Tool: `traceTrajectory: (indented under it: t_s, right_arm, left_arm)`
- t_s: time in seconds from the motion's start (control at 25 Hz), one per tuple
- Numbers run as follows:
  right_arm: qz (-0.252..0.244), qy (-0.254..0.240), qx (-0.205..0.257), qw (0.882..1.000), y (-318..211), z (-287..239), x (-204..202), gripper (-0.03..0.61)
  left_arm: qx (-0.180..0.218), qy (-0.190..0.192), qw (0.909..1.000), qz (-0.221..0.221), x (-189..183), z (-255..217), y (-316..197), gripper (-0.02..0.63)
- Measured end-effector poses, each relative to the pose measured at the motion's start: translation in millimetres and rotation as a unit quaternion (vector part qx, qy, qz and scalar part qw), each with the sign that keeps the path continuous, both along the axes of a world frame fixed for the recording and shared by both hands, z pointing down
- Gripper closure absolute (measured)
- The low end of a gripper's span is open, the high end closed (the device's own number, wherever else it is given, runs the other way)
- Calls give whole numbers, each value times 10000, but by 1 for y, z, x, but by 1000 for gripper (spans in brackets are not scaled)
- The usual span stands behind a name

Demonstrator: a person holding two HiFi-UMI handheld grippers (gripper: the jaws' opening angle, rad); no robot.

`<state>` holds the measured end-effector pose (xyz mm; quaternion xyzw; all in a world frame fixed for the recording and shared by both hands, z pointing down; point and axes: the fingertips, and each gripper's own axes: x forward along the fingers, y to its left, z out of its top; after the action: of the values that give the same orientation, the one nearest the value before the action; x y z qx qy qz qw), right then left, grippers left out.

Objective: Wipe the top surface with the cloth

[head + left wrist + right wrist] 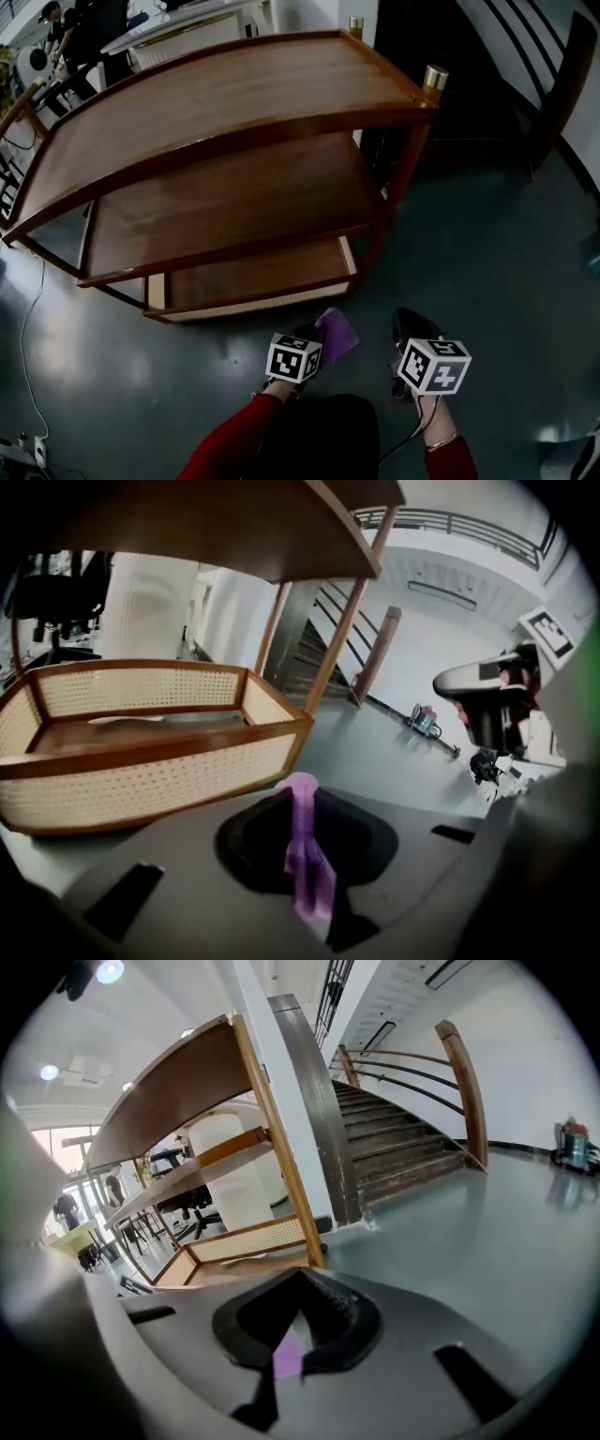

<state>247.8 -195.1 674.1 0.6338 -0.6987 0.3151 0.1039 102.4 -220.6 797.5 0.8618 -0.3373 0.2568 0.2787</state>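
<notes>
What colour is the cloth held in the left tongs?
Purple. The cloth shows best in the left gripper view.

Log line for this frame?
phase: pre-wipe | left gripper: shut on purple cloth | right gripper: shut | wooden top shelf: not yet touched, both grippers below it

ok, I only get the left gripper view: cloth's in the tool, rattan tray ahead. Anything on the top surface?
Observer: Nothing; the head view shows the top surface as bare wood.
Operator: Am I near it?
Observer: No, the left tool holds the cloth low, in front of the bottom shelf.
Operator: And the other one?
Observer: The right tool sits beside the left one, clear of the cloth.
</notes>
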Motion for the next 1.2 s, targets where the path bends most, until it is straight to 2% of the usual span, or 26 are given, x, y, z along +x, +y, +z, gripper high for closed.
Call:
traceTrajectory:
  t_s: [0.12,0.24,0.32,0.48,0.68,0.84,1.0,1.08,1.2]
  right_arm:
    - [-169,76,201,9996,0,-22,-11,574]
    - [-379,202,572,9974,-23,-49,-19,574]
    - [-471,280,713,9959,-28,-63,-26,574]
    - [-582,344,957,9931,-24,-93,-43,574]
    - [-748,267,1295,9884,-19,-134,-60,574]
    - [-993,221,1715,9799,-23,-175,-85,574]
    - [-1144,104,2116,9706,-13,-202,-105,574]
    - [-1198,144,2321,9652,-4,-207,-110,574]
    - [-1236,167,2466,9611,12,-208,-116,574]
  left_arm:
    - [173,336,9990,-227,-39,-46,11,560]
    - [923,520,9933,-455,-68,-107,-5,560]
    - [1320,657,9870,-641,-86,-141,-7,560]
    - [1700,1027,9737,-1114,-121,-191,7,560]
    - [2251,1140,9585,-1329,-154,-251,23,560]
    - [2846,1465,9361,-1460,-185,-324,25,560]
    - [3426,1210,9191,-1525,-203,-365,30,560]
    - [3546,1127,9153,-1542,-201,-367,30,560]
    - [3572,968,9145,-1635,-187,-360,34,560]
